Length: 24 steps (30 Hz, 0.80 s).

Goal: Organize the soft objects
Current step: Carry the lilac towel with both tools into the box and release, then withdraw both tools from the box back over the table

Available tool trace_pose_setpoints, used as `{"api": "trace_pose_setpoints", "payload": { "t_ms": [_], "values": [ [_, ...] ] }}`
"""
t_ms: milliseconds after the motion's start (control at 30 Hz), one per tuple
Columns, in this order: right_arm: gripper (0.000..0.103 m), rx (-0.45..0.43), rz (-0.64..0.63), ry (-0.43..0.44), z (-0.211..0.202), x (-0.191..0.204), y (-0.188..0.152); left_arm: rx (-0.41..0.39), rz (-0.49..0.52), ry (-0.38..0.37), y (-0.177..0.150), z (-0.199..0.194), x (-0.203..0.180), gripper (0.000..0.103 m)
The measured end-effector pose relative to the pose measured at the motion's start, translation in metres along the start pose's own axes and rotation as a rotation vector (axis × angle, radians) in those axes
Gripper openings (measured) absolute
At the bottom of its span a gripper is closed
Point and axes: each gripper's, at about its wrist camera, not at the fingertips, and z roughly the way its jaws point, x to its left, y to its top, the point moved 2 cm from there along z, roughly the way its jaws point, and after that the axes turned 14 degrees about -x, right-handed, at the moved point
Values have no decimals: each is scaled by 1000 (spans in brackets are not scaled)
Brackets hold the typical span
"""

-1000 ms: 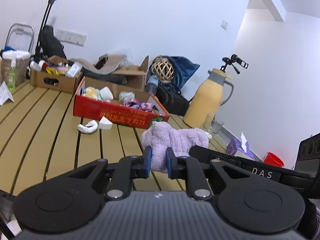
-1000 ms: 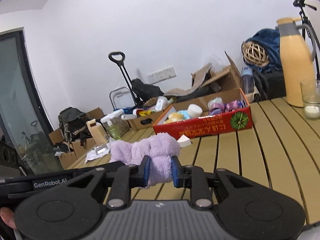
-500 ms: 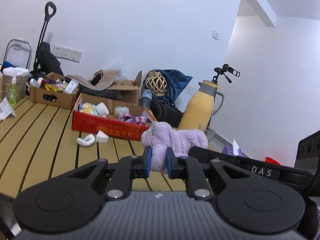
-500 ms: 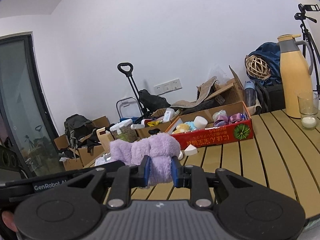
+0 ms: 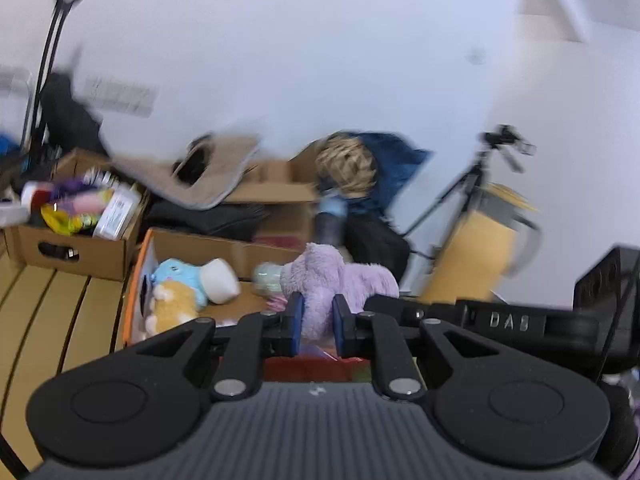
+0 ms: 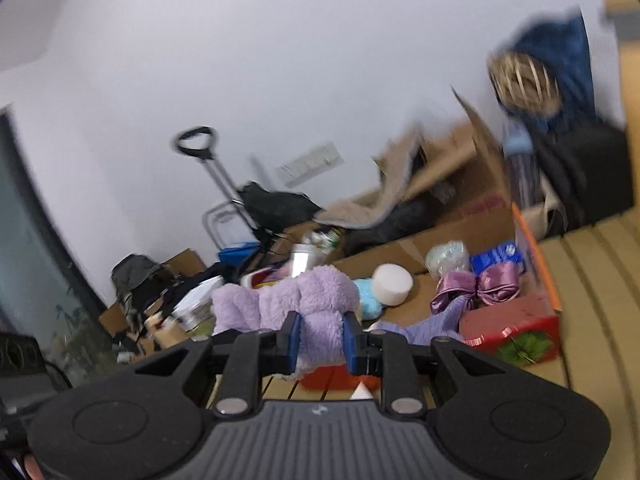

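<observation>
Left gripper (image 5: 316,322) jaws pinch one end of the purple plush cloth (image 5: 336,280), right gripper (image 6: 320,338) jaws pinch the other end (image 6: 296,300); blue pads press into the fleece on both. Cloth hangs between the two grippers, off the table, over the near edge of the red cardboard box (image 6: 516,326). Inside the box: blue plush toy (image 5: 178,274), orange plush toy (image 5: 172,306), white foam cylinder (image 6: 392,282), shiny purple bow (image 6: 480,286), clear plastic bag (image 6: 446,256). Box sits on the slatted wooden table (image 6: 592,300). Behind it: brown carton of bottles (image 5: 68,240), yellow jug (image 5: 476,256), tripod (image 5: 460,184). Background is motion-blurred.
</observation>
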Motion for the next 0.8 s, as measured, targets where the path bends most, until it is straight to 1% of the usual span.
{"api": "trace_pose_setpoints", "payload": {
  "t_ms": [100, 167, 200, 233, 300, 333, 367, 400, 467, 500, 567, 633, 667, 733, 767, 800],
  "values": [
    [21, 70, 49, -70, 72, -30, 4, 91, -68, 43, 5, 68, 36, 16],
    [21, 107, 58, -123, 110, -48, -1, 156, -112, 68, -1, 102, 55, 16],
    [21, 122, 62, -148, 124, -56, -5, 184, -107, 84, -6, 120, 64, 17],
    [21, 136, 64, -164, 135, -61, -10, 195, -100, 118, -12, 131, 71, 17],
    [22, 198, 35, -212, 159, -71, -22, 222, -60, 148, -22, 149, 80, 18],
    [24, 215, 13, -239, 167, -74, -28, 223, -43, 150, -27, 152, 83, 23],
    [25, 230, -9, -257, 172, -76, -33, 218, -31, 149, -31, 152, 85, 39],
    [25, 236, -30, -263, 176, -76, -37, 207, -25, 145, -35, 150, 86, 49],
    [26, 223, -53, -268, 177, -74, -40, 187, -8, 150, -37, 145, 87, 48],
    [28, 227, -66, -265, 177, -71, -41, 179, -6, 148, -35, 142, 86, 48],
    [37, 238, -90, -244, 172, -63, -41, 166, -5, 156, -28, 133, 83, 48],
    [41, 260, -112, -237, 164, -52, -37, 149, 12, 157, -16, 121, 75, 48],
    [41, 257, -125, -232, 156, -44, -33, 136, 24, 158, -9, 112, 70, 48],
    [41, 225, -161, -221, 132, -27, -17, 112, 48, 153, 5, 88, 59, 49],
    [41, 208, -169, -216, 121, -23, -6, 102, 57, 150, 12, 76, 55, 52],
    [41, 189, -174, -208, 105, -16, 3, 92, 64, 147, 18, 61, 51, 59]
  ]
}}
